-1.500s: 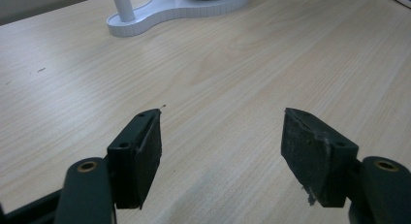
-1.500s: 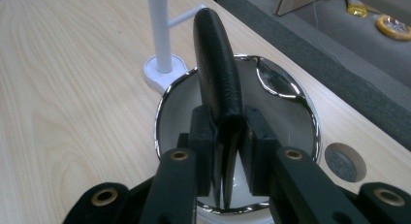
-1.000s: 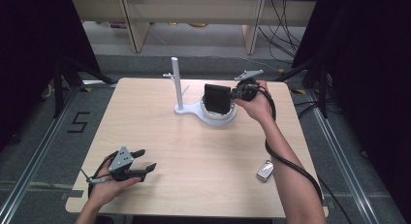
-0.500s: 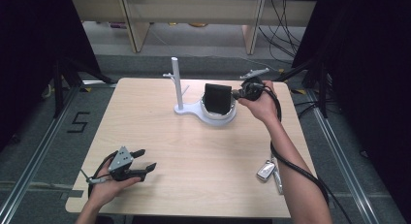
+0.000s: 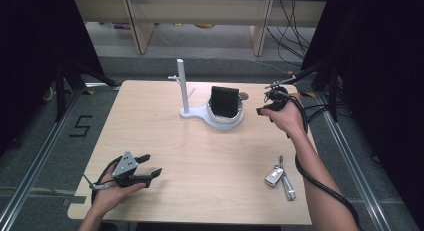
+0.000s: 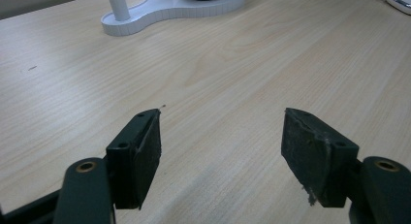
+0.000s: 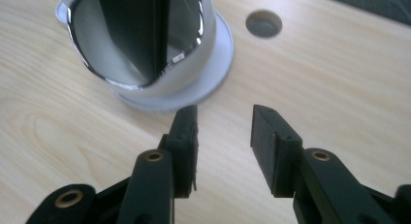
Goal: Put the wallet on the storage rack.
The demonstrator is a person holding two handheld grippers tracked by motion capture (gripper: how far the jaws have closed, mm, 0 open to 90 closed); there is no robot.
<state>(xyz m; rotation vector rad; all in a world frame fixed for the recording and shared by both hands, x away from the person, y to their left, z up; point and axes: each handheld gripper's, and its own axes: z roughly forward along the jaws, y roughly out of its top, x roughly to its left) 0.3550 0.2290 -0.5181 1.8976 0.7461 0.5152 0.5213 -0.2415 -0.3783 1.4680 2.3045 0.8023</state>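
- Since a second ago, the right claw (image 5: 261, 111) has been pulling away from the black wallet-like pouch (image 5: 224, 101) toward the right edge of the pale wooden desk (image 5: 210, 156), and its jaws have just been opening, with nothing between them.
- The right claw is now hanging released just beside the shiny metal cup (image 7: 145, 44), its black pads (image 7: 186, 136) standing apart and touching nothing.
- The black pouch is standing upright in that metal cup, which is sitting on the round end of the white plastic stand (image 5: 197, 113); a thin white post (image 5: 182, 86) is rising from the stand's other end.
- The left claw (image 5: 152, 164) is resting at the near left part of the desk, held by the left hand (image 5: 112, 191), staying where it was.
- Its jaws are standing wide apart over bare wood in the left gripper view, gripping nothing.
- A silver key fob with keys (image 5: 278, 177) is lying on the near right part of the desk, well apart from both claws.
- A round hole (image 7: 263, 23) in the desk is showing just beyond the cup.
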